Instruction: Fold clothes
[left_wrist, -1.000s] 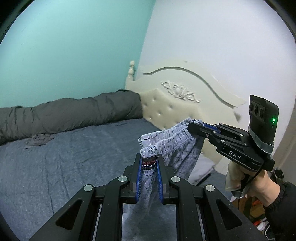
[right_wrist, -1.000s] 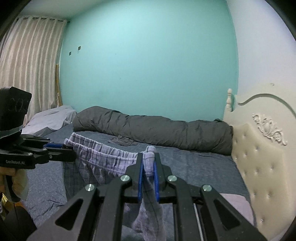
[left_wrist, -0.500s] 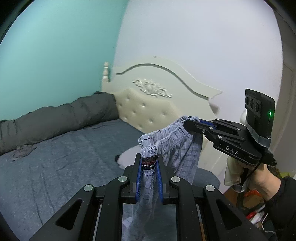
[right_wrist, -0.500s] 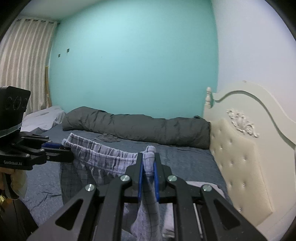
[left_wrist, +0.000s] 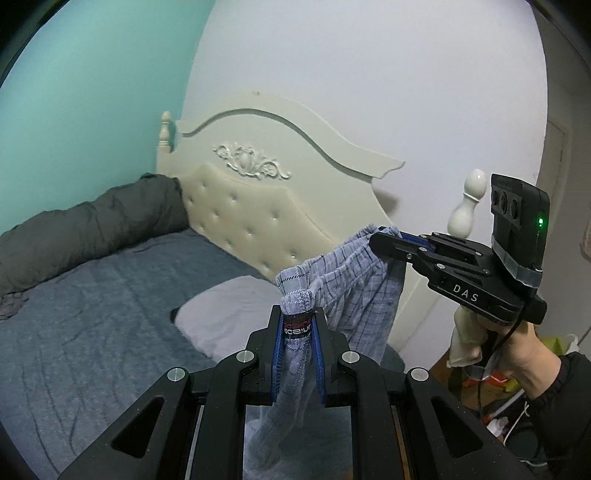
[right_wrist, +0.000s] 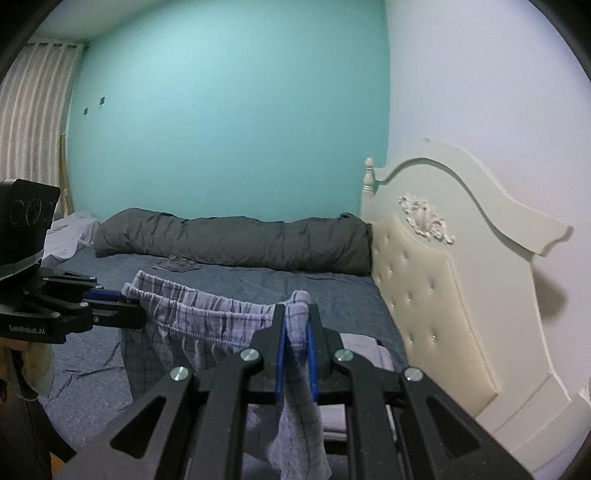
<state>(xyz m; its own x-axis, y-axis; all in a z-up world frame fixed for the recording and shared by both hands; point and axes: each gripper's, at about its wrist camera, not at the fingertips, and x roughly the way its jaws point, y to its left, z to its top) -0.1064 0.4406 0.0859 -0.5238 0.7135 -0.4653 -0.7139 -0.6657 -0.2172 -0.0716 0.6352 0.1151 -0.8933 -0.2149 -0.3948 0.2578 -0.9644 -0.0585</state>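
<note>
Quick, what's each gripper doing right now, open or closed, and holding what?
Left gripper: closed on the waistband of the light blue plaid cotton shorts.
Right gripper: closed on the other end of the same waistband.

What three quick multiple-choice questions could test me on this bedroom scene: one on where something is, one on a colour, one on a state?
1. Where is the rolled grey duvet?
A. Along the teal wall
B. On the floor
C. Over the headboard

2. What colour is the headboard?
A. Black
B. Cream
C. Red

3. How are the plaid shorts held?
A. Lying flat on the bed
B. Pinched by one gripper
C. Pinched at the waistband by both grippers

Answers:
1 A, it lies against the teal wall.
2 B, padded cream.
3 C, left gripper and right gripper each clamp the waistband.
</note>
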